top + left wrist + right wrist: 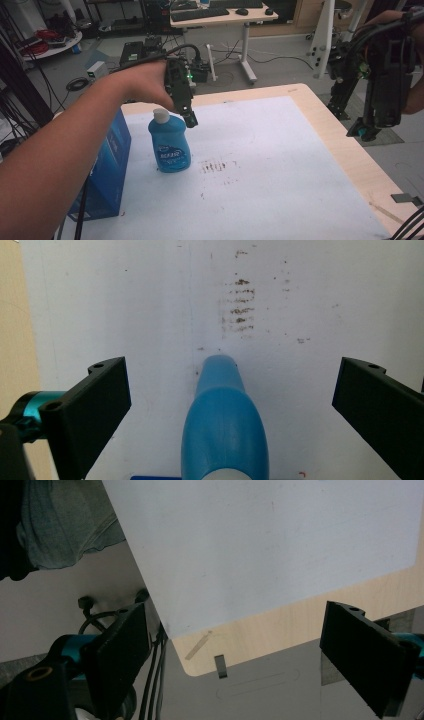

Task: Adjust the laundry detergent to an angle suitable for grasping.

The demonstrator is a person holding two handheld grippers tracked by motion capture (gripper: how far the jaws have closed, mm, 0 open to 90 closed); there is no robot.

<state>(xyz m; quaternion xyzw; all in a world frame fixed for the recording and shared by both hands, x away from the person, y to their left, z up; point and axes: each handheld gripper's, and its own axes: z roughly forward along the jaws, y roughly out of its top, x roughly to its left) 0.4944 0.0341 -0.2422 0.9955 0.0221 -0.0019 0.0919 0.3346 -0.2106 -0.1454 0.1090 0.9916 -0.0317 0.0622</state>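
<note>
A blue bottle with a white cap stands upright on the white sheet at the left of the table. My left gripper hangs just behind and above the cap, pointing down. In the left gripper view its jaws stand wide apart on either side of the bottle, and neither touches it; the left gripper is open. My right gripper is held up beyond the table's right edge. The right gripper is open with nothing between its jaws and looks down on the table's near corner.
A blue box stands close to the left of the bottle. Dark smudges mark the sheet to the bottle's right. The wooden table rim carries bits of tape. A desk, cables and equipment fill the floor behind.
</note>
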